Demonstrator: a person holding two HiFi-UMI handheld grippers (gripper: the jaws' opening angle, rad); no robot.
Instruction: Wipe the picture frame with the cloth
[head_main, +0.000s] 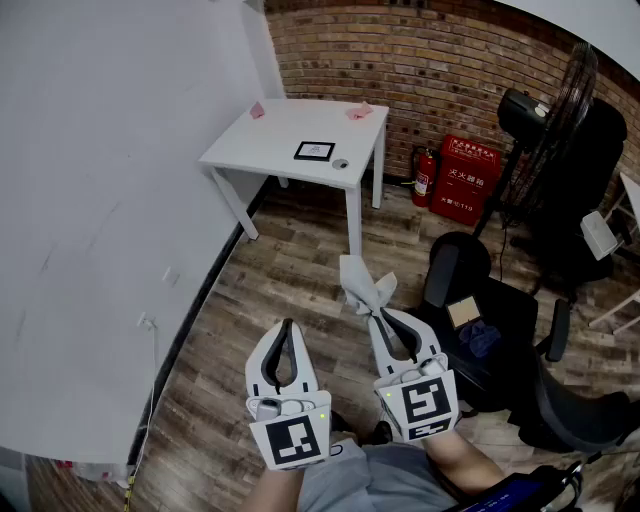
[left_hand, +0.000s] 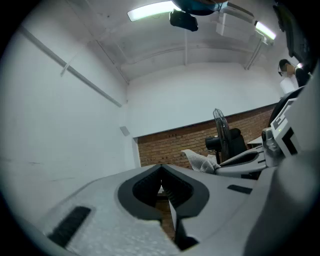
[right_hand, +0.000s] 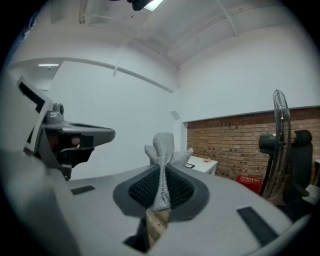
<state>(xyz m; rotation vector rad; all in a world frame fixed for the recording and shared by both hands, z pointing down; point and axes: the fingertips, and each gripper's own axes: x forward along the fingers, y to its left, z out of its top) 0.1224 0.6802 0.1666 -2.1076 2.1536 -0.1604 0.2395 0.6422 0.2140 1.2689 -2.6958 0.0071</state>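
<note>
A small black picture frame (head_main: 314, 150) lies flat on a white table (head_main: 258, 146) far ahead, against the brick wall. My right gripper (head_main: 378, 313) is shut on a grey-white cloth (head_main: 362, 284), which sticks up past its tips; the right gripper view shows the cloth (right_hand: 162, 160) pinched between the jaws and the frame (right_hand: 190, 164) as a small dark shape on the distant table (right_hand: 206, 163). My left gripper (head_main: 289, 324) is held beside it, shut with nothing in it. Both grippers are held low, over the wooden floor, well short of the table. The left gripper (left_hand: 161, 176) view shows the cloth (left_hand: 201, 161) to its right.
Two pink scraps (head_main: 359, 111) and a small round object (head_main: 341, 164) lie on the table. A red fire extinguisher (head_main: 424, 177) and red box (head_main: 467, 178) stand by the brick wall. A standing fan (head_main: 545, 120) and black office chairs (head_main: 520, 340) crowd the right. A white wall (head_main: 90, 220) runs along the left.
</note>
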